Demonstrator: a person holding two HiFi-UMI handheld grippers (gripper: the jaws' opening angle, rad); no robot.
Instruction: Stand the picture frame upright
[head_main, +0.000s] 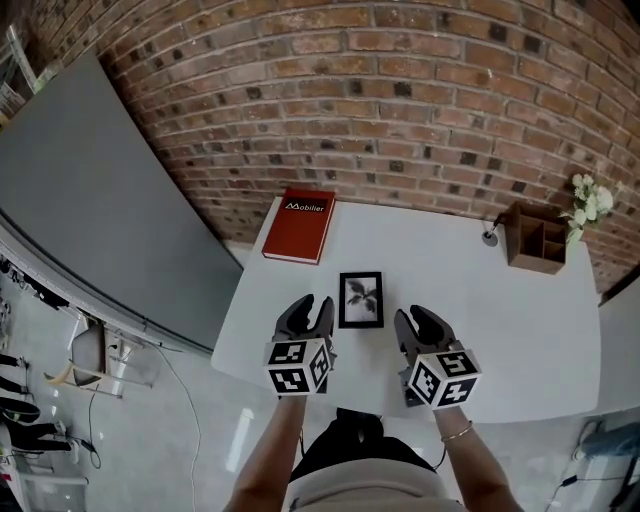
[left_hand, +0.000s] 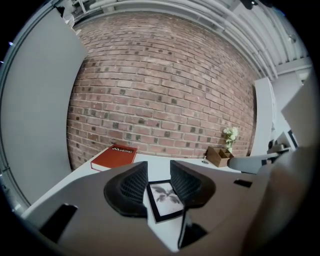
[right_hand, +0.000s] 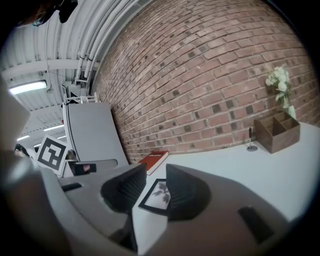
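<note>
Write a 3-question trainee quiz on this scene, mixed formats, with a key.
1. True or false: the picture frame lies flat on the table.
2. Seen from the head view, where is the red book relative to the frame? A) farther back, to the left. B) farther back, to the right. C) at the near edge, between the grippers.
3. Fill in: the left gripper and the right gripper are both ___, with nothing gripped.

Key: 1 true; 2 A; 3 open.
</note>
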